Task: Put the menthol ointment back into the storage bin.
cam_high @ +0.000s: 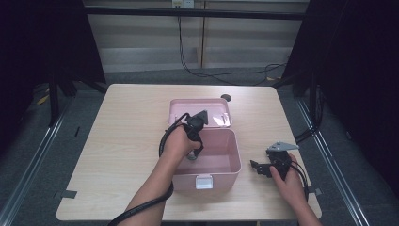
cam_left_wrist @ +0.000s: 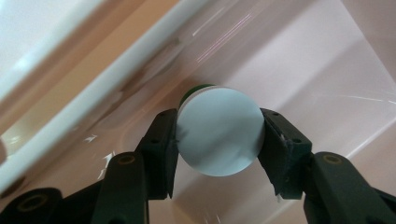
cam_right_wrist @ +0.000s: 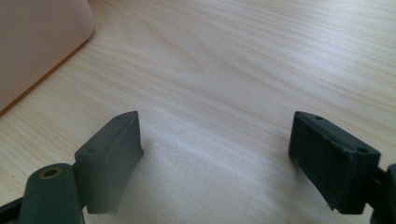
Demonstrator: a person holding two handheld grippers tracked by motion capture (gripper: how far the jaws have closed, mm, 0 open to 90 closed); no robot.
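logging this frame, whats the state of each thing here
pink box: open, lid tipped back
round white-topped object: clamped between the jaws, inside the box
left gripper: shut on the object
right gripper: open, nothing between the jaws, over the table

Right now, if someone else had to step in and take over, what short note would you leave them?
Left tool: shut on a round white-topped object with a green edge, held down inside the open pink box.
Right tool: open, holding nothing, resting low over the wooden table to the right of the box.
Box lid is already swung back.
Done: the object is gripped.
Left: I cannot tell whether it is going in or coming out; probably finish that move, then release.
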